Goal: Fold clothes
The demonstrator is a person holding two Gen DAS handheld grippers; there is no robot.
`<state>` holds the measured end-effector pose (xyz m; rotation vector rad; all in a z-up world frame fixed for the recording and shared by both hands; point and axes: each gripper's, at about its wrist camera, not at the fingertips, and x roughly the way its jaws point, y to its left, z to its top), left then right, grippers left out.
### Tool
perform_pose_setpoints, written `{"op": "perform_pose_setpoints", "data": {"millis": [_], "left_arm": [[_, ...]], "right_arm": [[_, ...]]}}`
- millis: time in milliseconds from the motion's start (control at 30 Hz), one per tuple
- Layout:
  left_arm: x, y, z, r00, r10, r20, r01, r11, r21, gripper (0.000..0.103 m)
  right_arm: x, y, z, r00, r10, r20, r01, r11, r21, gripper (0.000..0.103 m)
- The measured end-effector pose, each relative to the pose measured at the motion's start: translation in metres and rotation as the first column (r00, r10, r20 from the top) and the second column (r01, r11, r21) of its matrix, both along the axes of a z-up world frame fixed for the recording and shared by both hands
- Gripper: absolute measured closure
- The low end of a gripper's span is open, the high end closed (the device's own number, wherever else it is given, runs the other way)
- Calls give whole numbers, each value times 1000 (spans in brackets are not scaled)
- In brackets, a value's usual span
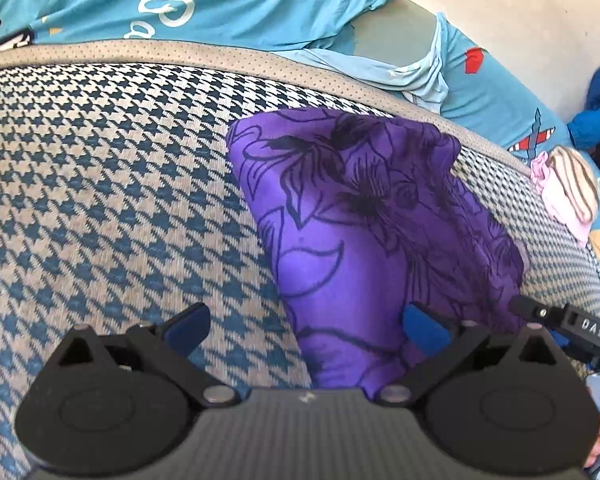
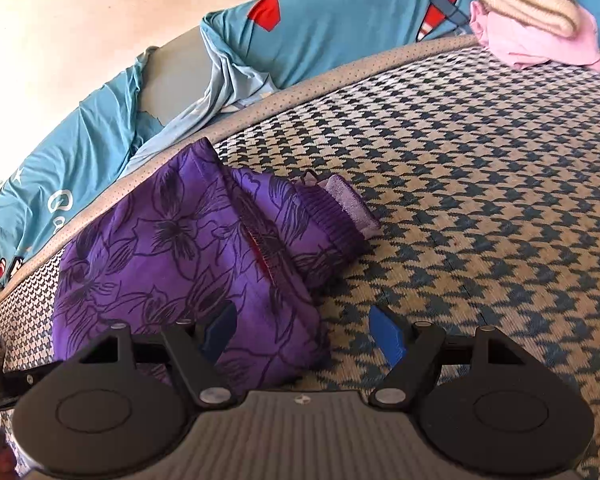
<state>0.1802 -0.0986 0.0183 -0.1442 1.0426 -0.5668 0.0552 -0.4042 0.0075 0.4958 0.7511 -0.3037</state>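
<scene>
A: How are the fingers set?

B: On the left gripper (image 1: 306, 330) the blue fingertips (image 1: 186, 326) are seen spread wide apart, and nothing is clamped. The purple floral garment (image 1: 364, 216) lies under the inner fingertip, though contact cannot be judged. The right gripper (image 2: 302, 334) is likewise held wide apart and empty, with one fingertip (image 2: 220, 330) over the garment's near edge and the other over bare cover.

A: Where is the garment placed?

B: It is laid folded on the houndstooth cover (image 2: 480, 200), its ribbed cuff (image 2: 342, 216) turned toward the open middle of the cover.

A: What is found at the edges?

B: A dotted grey border (image 1: 140, 50) is seen along the far edge, with a blue printed sheet (image 1: 240, 4) beyond it. A striped knit item (image 2: 528, 0) is stacked on a pink cloth (image 2: 540, 46) at the far corner. Wide bare cover is left on the right gripper's outer side.

A: Can any writing be read?

B: "DAS" is read on a black part (image 1: 588, 330) of the other gripper; the sheet's white lettering (image 1: 166, 10) cannot be fully made out.
</scene>
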Motion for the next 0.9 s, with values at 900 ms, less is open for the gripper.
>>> {"op": "perform_pose_setpoints", "data": {"millis": [900], "left_arm": [[49, -39, -27, 993, -115, 3, 115, 989, -94, 0]], "right_arm": [[51, -4, -23, 979, 179, 103, -184, 982, 41, 33]]}}
